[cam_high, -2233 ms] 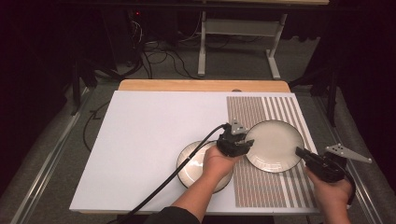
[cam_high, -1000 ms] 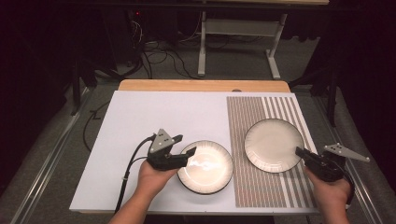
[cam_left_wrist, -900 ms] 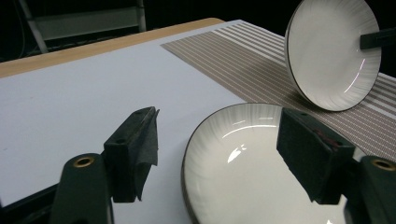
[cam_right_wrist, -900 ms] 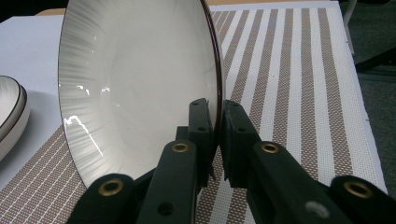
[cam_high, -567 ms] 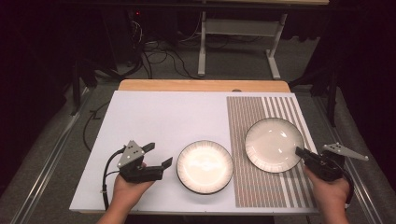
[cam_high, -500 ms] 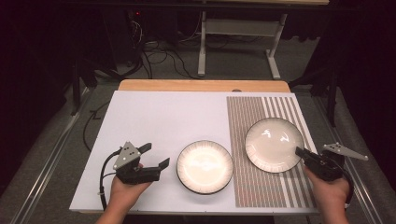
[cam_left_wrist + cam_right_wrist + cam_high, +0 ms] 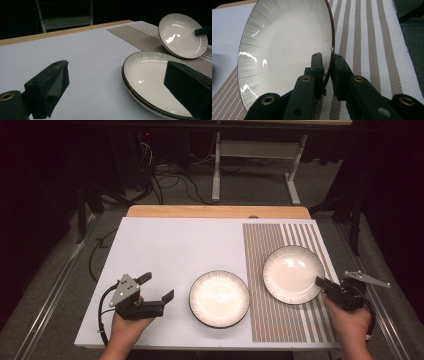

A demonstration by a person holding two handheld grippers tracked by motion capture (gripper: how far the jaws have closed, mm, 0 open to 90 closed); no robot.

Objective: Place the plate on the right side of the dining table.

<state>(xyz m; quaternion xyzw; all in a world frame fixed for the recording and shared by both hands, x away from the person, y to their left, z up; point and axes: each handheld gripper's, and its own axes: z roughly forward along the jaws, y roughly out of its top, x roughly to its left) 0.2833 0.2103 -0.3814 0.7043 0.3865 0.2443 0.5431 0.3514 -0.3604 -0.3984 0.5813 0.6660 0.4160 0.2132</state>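
left gripper (image 7: 159,289) hangs spread wide with nothing between its jaws, which have just been opening, beside the near plate (image 7: 219,298) on the white board. right gripper (image 7: 322,283) pinches the far plate's (image 7: 292,273) rim over the striped mat (image 7: 260,320); best keep that pinch steady and lower it evenly.

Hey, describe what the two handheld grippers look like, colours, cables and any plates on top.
Both are black. The left gripper carries a grey three-cornered plate on top, and a black cable loops from it beside the hand. Its jaws are blocky, faced with dark foam-like pads. The right gripper has a similar grey plate and a black cable, and brass-coloured rivets show on its jaw arms. No sleeves are visible.
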